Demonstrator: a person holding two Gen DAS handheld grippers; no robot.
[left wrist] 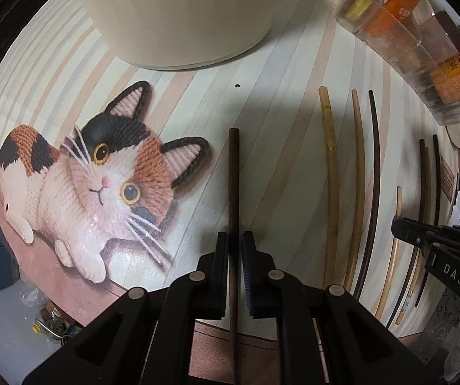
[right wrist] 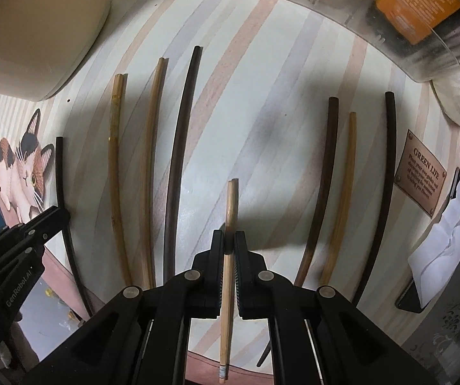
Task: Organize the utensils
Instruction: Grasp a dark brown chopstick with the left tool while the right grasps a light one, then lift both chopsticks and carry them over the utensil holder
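Both units are matte black plastic. The left gripper has two flat parallel fingers on angular linkage arms with triangular cut-outs, joined by four round silver pivot pins; one finger pad is ribbed and blue-tinted. The right gripper is of identical construction, with ribbed inner pads. Side housings carry small screws and white lettering: "GenRobot.AI" and "DAS".
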